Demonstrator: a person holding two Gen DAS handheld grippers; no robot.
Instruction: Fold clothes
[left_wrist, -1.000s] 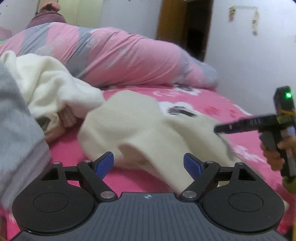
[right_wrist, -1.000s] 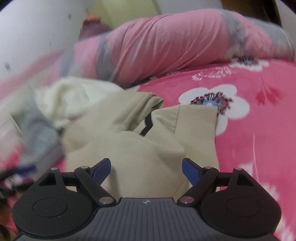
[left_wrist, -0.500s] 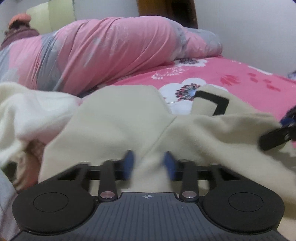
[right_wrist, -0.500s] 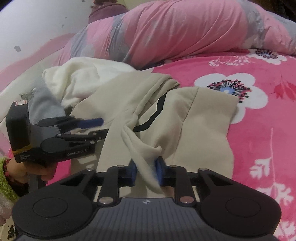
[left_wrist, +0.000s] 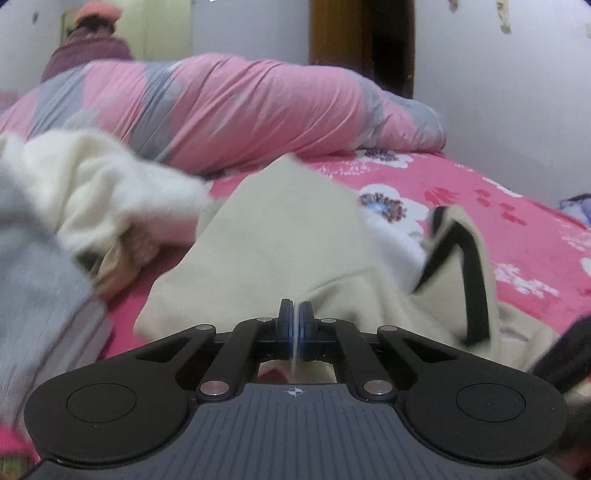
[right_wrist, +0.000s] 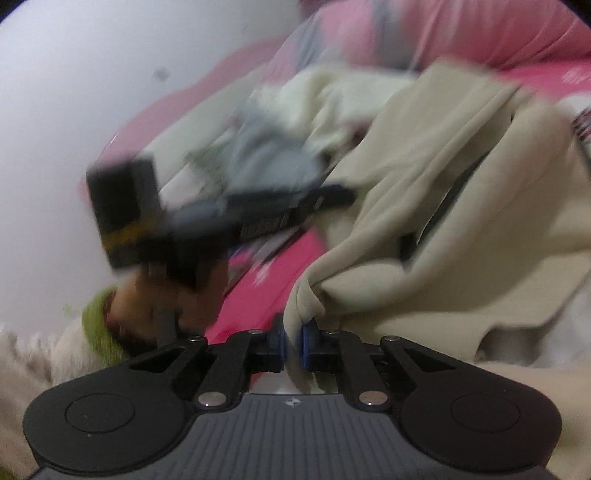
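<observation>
A beige garment (left_wrist: 288, 236) with black trim (left_wrist: 469, 266) lies crumpled on the pink floral bedsheet (left_wrist: 517, 221). My left gripper (left_wrist: 295, 321) is shut on a thin edge of that cloth. In the right wrist view the beige garment (right_wrist: 461, 192) bunches up, and my right gripper (right_wrist: 293, 334) is shut on a fold of it. The left gripper's black body (right_wrist: 207, 218) shows blurred at centre left there, held by a hand (right_wrist: 147, 306) with a green sleeve.
A cream fluffy garment (left_wrist: 96, 184) and a grey garment (left_wrist: 33, 280) lie to the left. A rolled pink and grey duvet (left_wrist: 240, 110) runs along the back. White walls bound the bed; a dark doorway (left_wrist: 384, 40) stands behind.
Both grippers went from open to shut on the beige garment. The cloth now bunches and lifts, and both views blur with motion.
</observation>
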